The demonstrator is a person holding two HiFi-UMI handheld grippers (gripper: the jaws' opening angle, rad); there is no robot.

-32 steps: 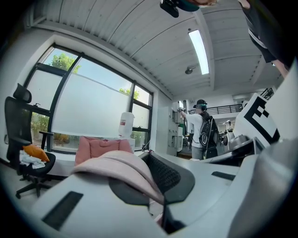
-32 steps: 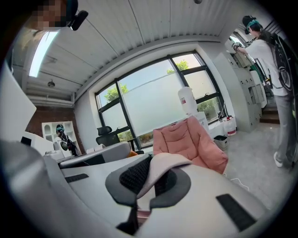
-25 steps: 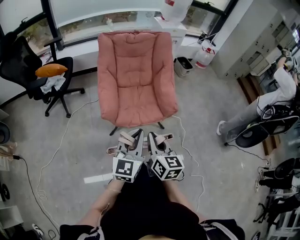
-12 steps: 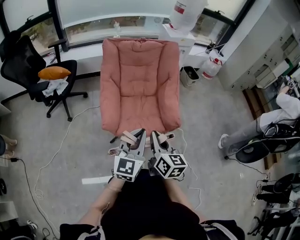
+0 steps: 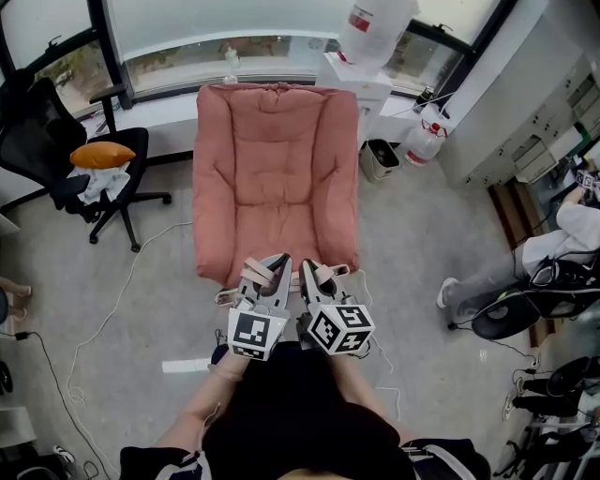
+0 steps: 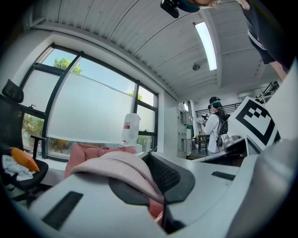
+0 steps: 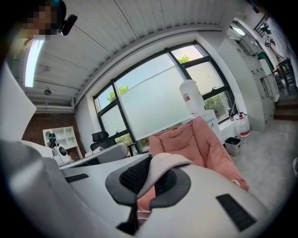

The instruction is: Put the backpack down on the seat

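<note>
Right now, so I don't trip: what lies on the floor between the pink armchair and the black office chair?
In the head view, bare grey floor crossed by one thin white cable, between the pink armchair and black office chair.

One pink armchair (image 5: 277, 178), one orange cushion (image 5: 101, 155)

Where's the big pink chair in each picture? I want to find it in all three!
Head view: the pink chair fills the upper middle, seen from above.
Left gripper view: the chair is small and low on the left, below the big window.
Right gripper view: the chair sits right of the middle, looking bigger.
Shared landmark: the white water jug stands just behind the chair in all three.
</note>
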